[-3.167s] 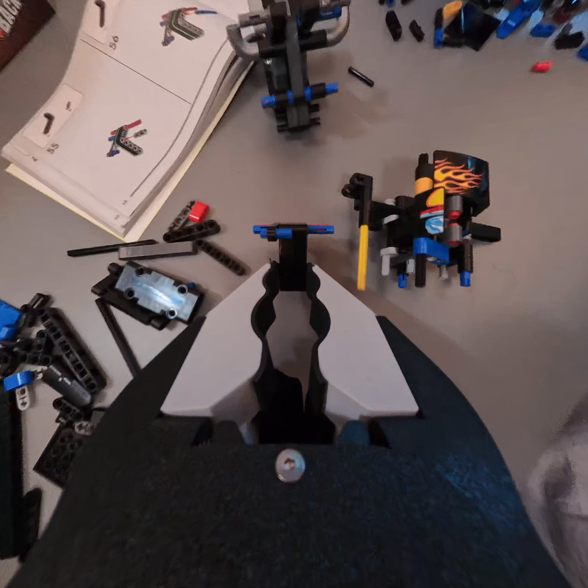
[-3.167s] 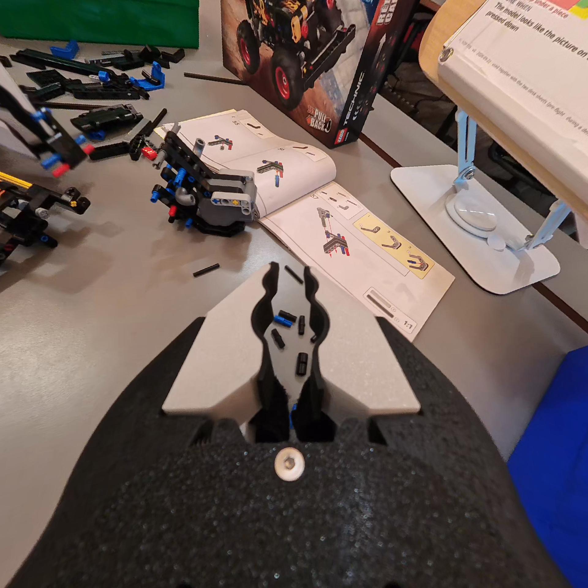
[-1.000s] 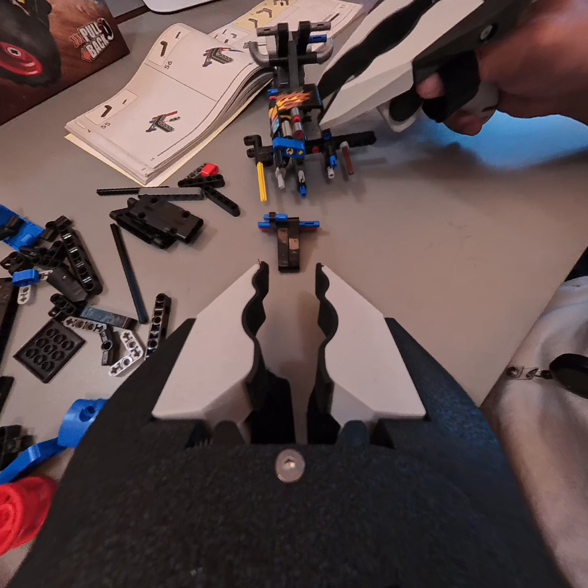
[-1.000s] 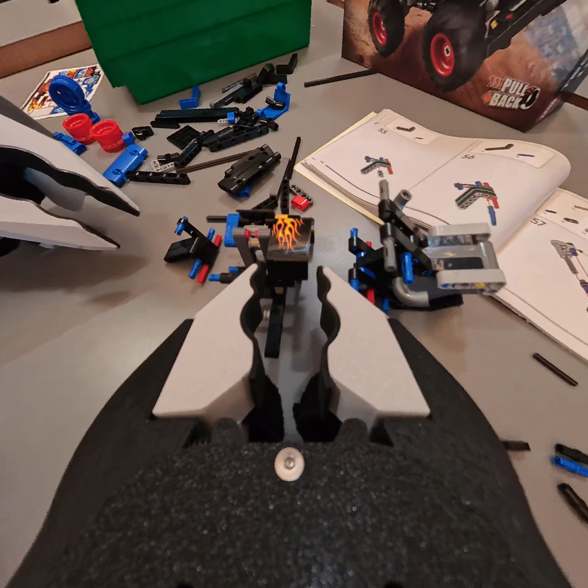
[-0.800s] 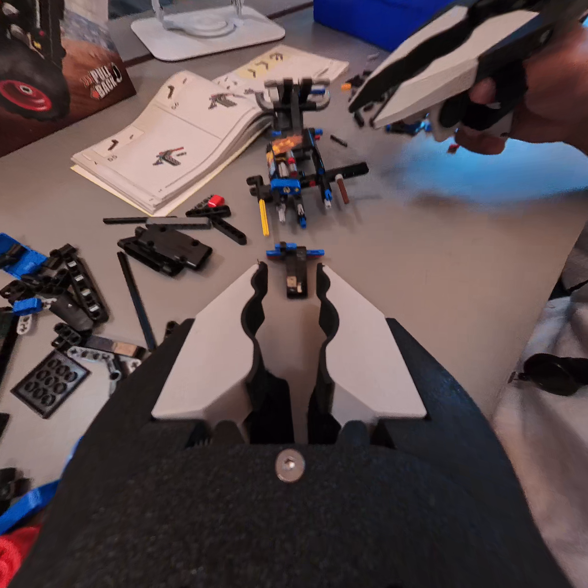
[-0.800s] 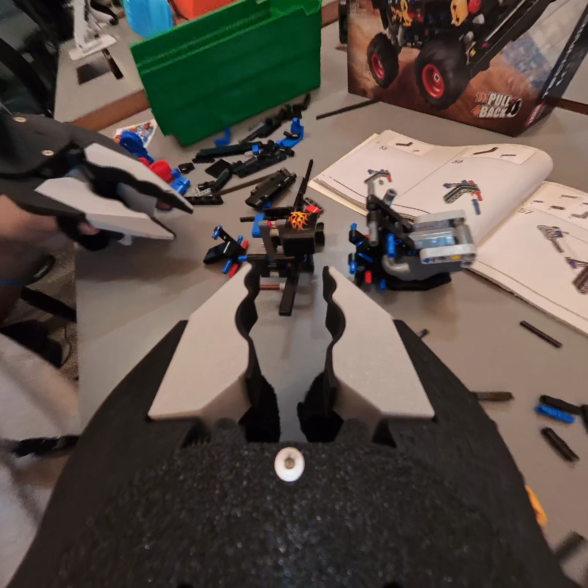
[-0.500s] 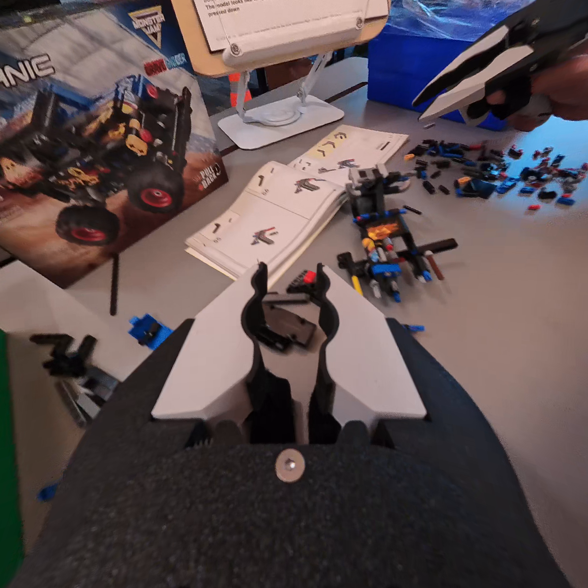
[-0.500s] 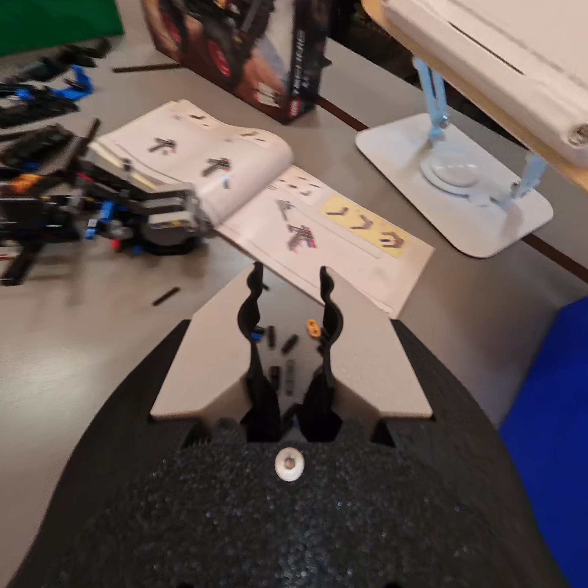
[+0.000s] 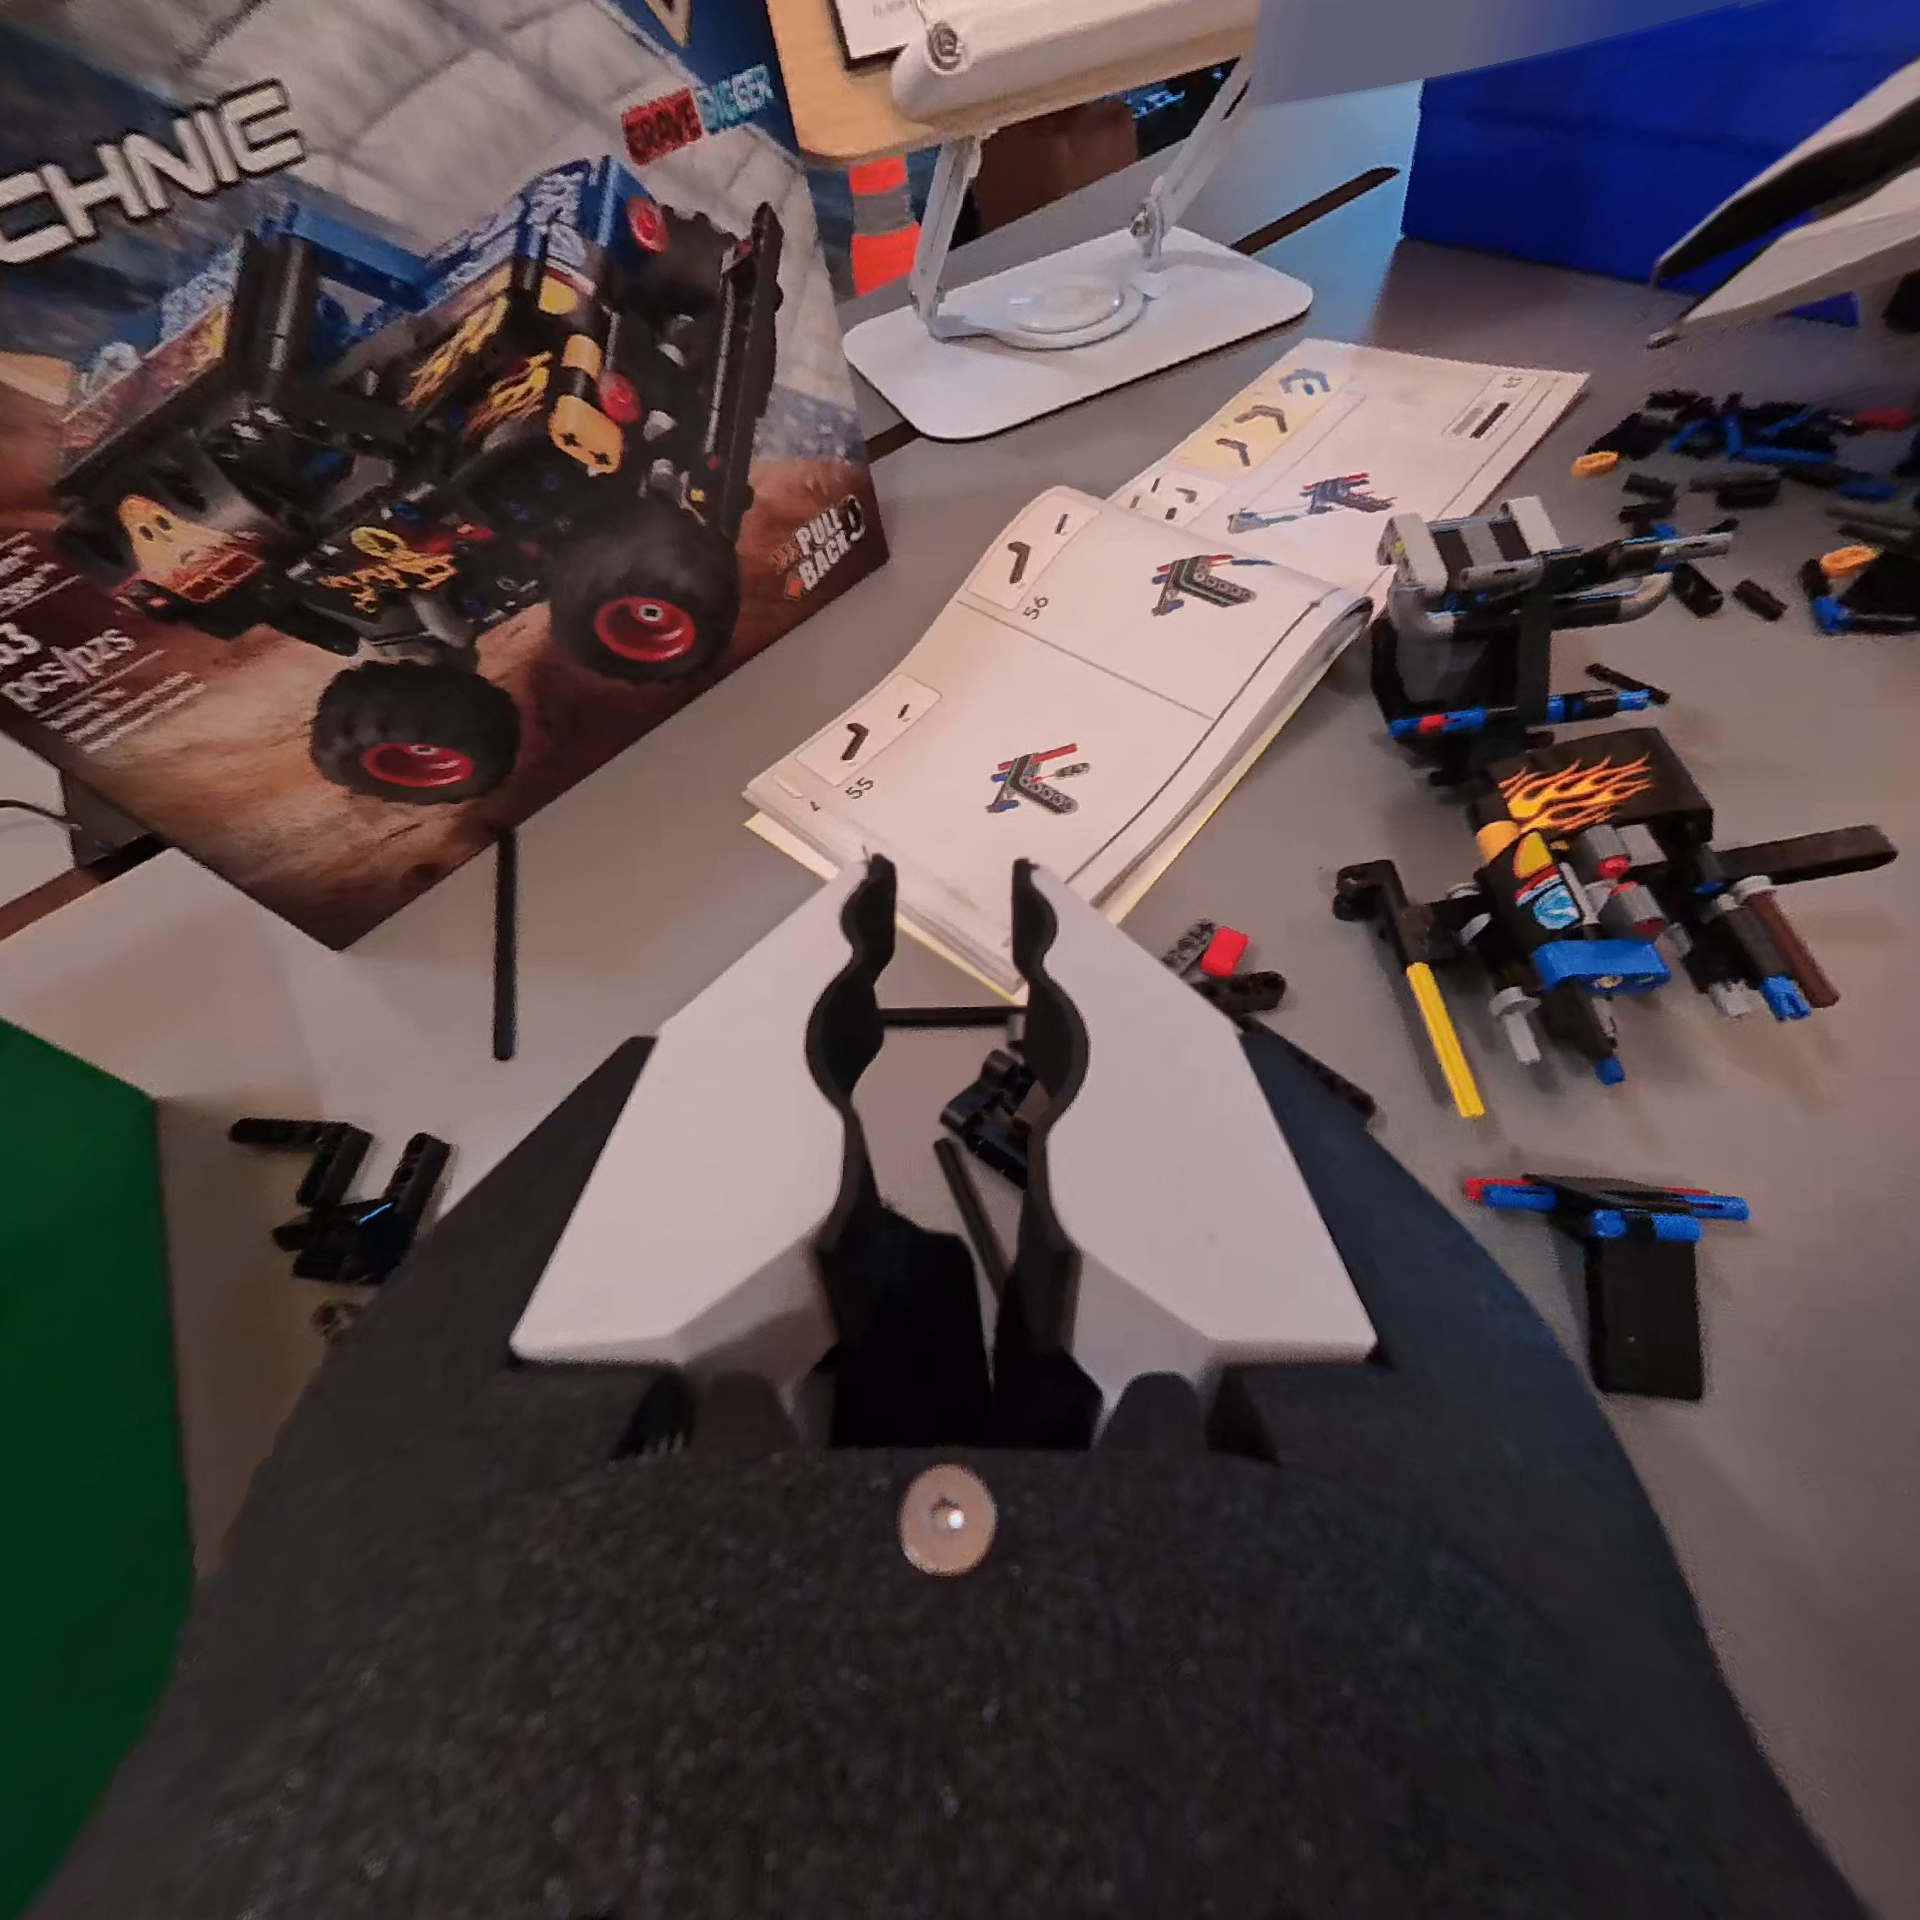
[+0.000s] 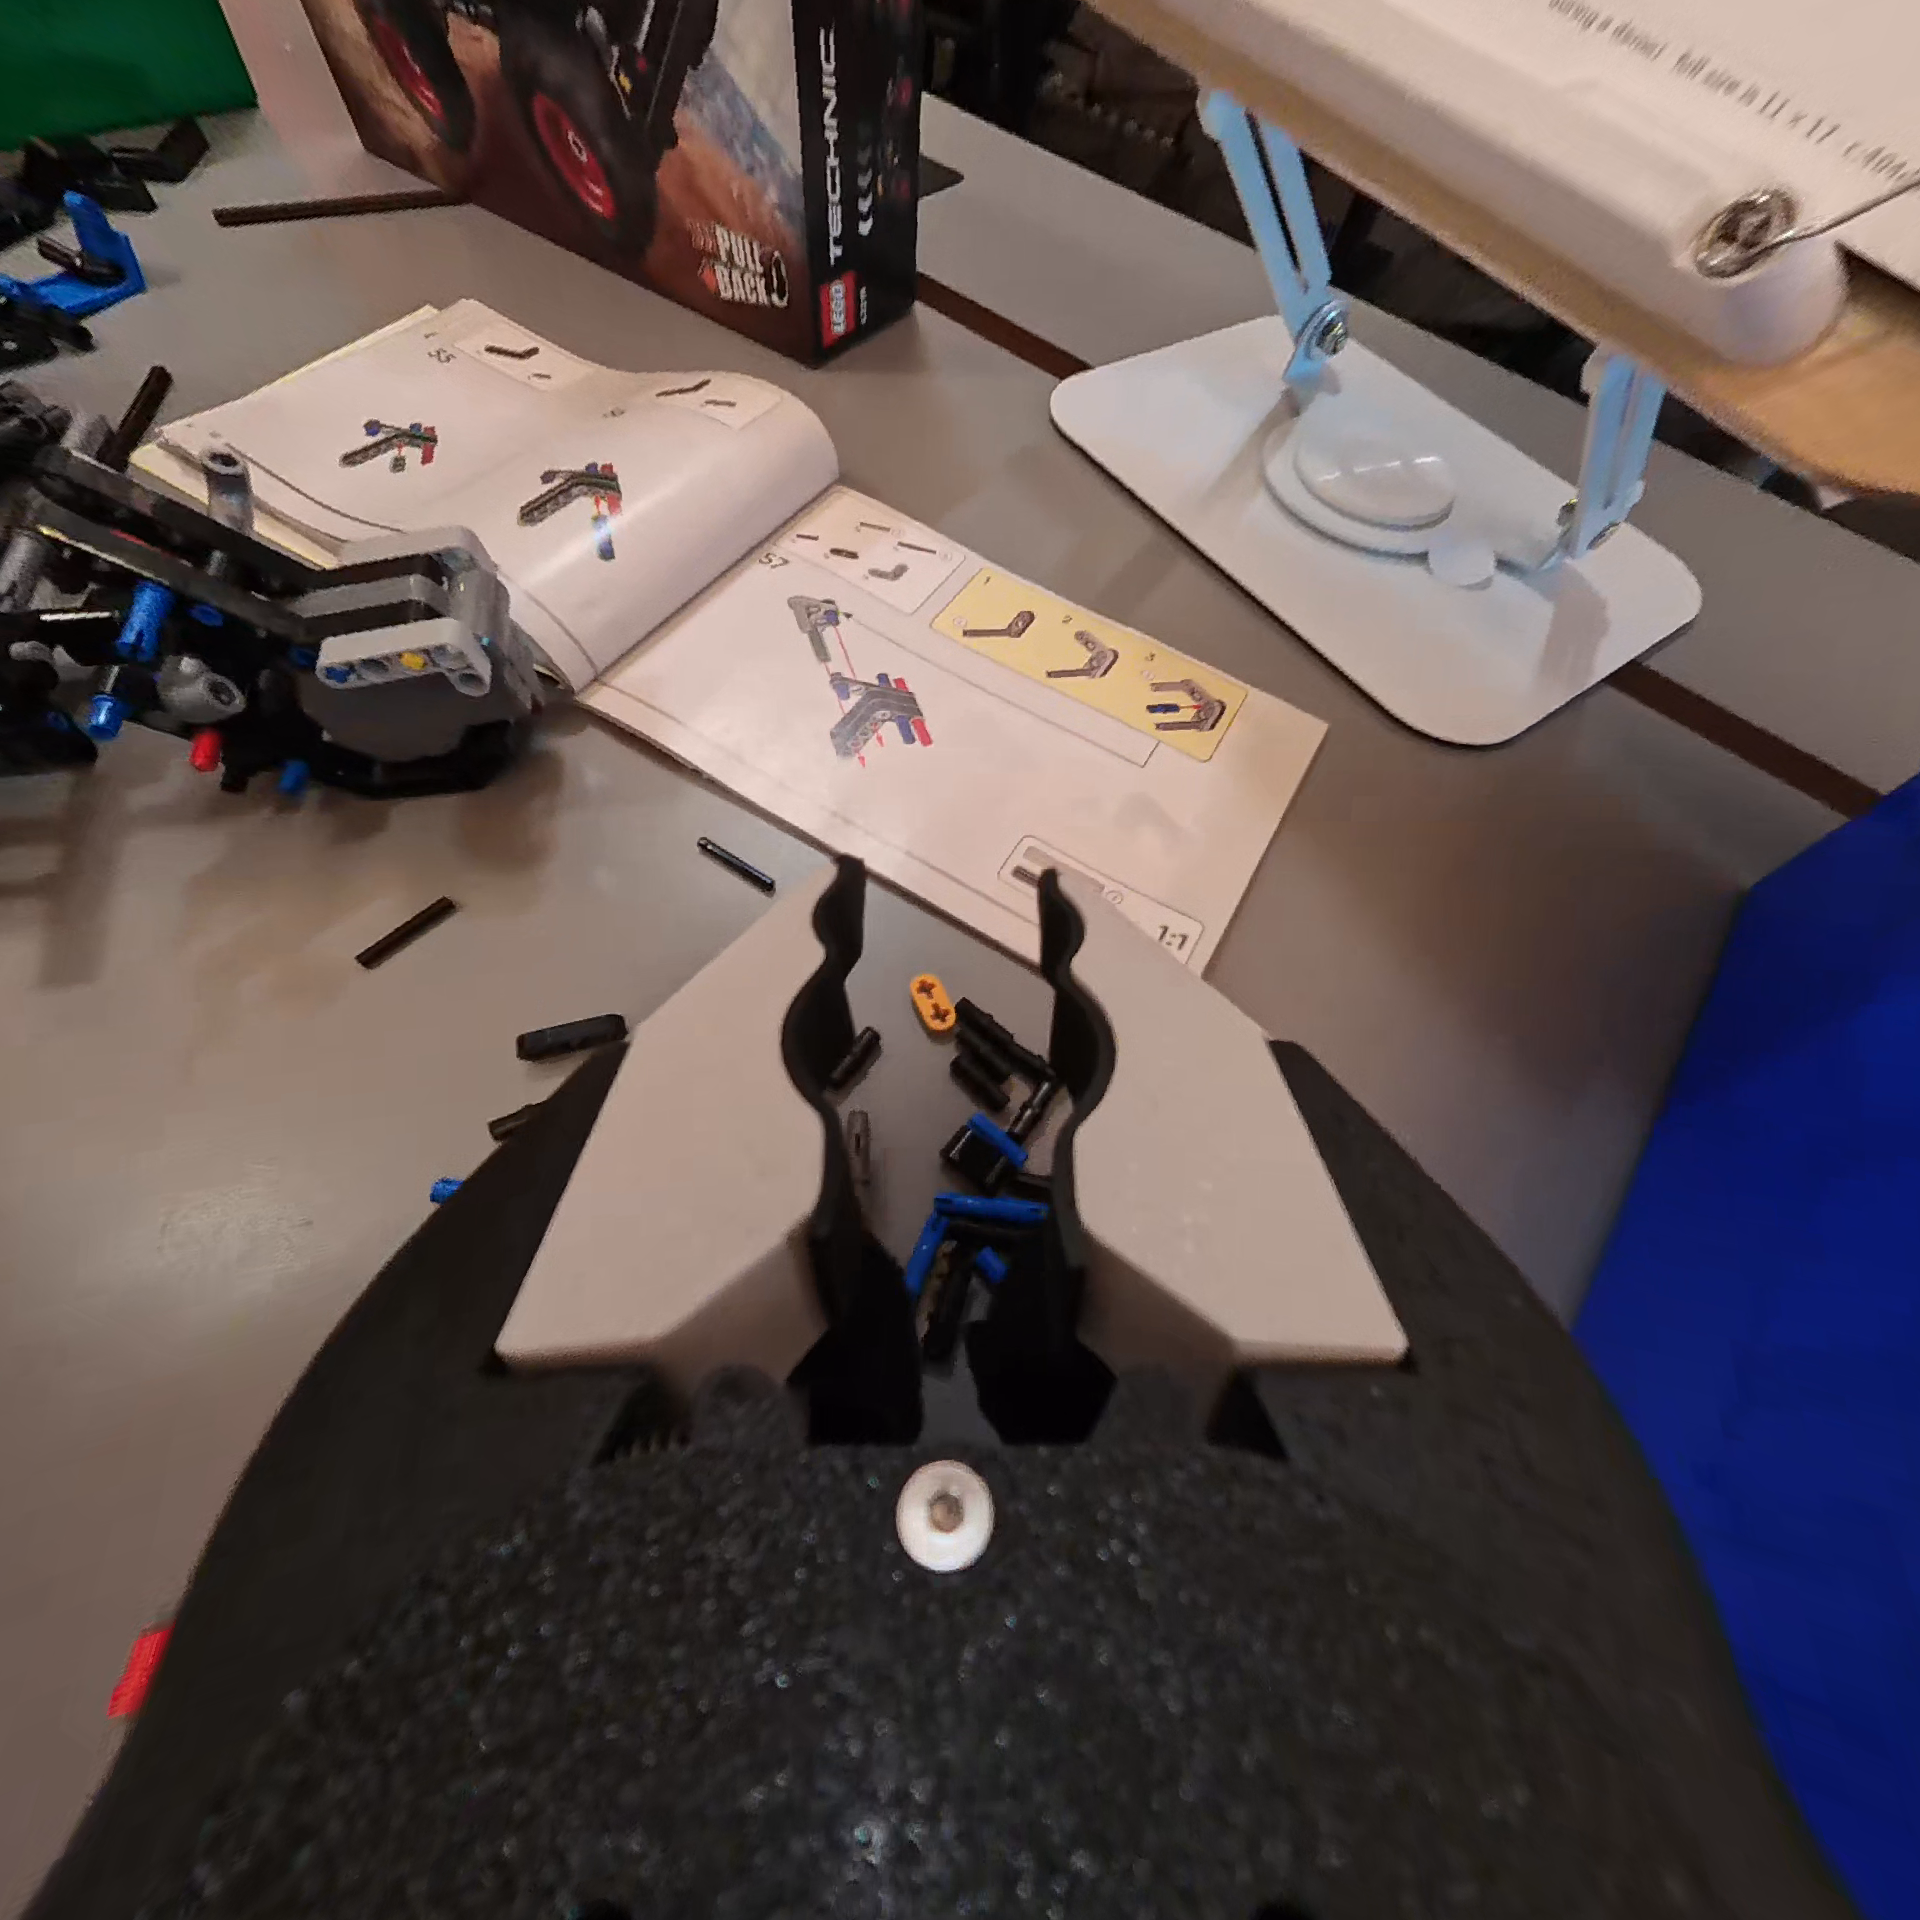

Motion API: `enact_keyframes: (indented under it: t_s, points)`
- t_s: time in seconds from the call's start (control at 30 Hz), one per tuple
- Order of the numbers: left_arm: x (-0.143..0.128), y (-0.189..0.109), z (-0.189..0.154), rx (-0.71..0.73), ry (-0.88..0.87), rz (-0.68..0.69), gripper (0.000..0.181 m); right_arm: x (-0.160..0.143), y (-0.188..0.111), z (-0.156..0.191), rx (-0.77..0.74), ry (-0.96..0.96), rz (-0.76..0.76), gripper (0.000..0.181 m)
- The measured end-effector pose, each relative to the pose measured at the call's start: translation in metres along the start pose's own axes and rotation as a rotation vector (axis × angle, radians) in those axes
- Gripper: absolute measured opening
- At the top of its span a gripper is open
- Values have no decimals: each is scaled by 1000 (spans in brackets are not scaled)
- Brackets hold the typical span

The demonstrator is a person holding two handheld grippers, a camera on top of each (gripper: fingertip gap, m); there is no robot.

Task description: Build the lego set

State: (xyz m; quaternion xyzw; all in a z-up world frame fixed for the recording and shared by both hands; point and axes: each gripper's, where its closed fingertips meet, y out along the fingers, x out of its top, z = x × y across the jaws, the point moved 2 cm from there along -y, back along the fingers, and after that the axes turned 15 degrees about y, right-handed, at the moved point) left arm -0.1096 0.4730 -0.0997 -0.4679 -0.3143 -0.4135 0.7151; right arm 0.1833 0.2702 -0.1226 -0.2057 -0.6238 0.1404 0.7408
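My left gripper (image 9: 948,883) is open and empty, held above the table near the open instruction booklet (image 9: 1060,686). A black sub-assembly with a flame panel (image 9: 1579,873) and a grey and black chassis piece (image 9: 1475,613) stand to its right. A small black piece with blue pins (image 9: 1631,1247) lies lower right. My right gripper (image 10: 948,883) is open and empty over a scatter of small black and blue pins (image 10: 977,1143) and an orange connector (image 10: 932,1003). The chassis piece (image 10: 395,665) and the booklet (image 10: 935,717) lie beyond it. The right gripper's fingers (image 9: 1787,239) show at the left view's top right.
The set's box (image 9: 395,436) stands at the back left. A white document stand (image 10: 1382,520) sits behind the booklet. A blue bin (image 10: 1787,1351) is at the right edge, a green bin (image 9: 73,1455) at the left. Loose black beams (image 9: 332,1195) and a long axle (image 9: 506,935) lie about. Some 35 centimeters of space lies between my two pairs of fingers. The orange connector (image 10: 932,1003) lies around 5 centimeters away from my right fingertips. The left camera catches it too, in the left wrist view (image 9: 1593,461).
My left gripper has swung left from the small black piece toward the booklet and box. My right gripper has left the flame assembly and swung right over the loose pins.
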Motion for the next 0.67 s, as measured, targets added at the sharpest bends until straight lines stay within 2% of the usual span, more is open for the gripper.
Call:
enact_keyframes:
  t_s: [0.27,0.37,0.43,0.47,0.53,0.57,0.67]
  points:
    - [-12,-18,29,116,-22,47,17,-6,3,1,8,3,17,31]
    - [-14,-44,58,238,-14,42,14,-5,3,5,13,-10,9,30]
    - [-16,-63,74,262,-69,41,12,-4,3,7,8,-24,4,29]
    - [-20,-73,79,259,-89,85,13,-4,3,7,3,-33,5,28]
    - [-23,-100,92,356,-77,155,14,-6,4,5,-17,-50,6,27]
    - [-19,-113,92,382,-60,158,13,-6,5,3,-26,-55,5,26]
    - [-24,-139,73,330,-47,235,14,-9,8,3,-21,-41,13,25]
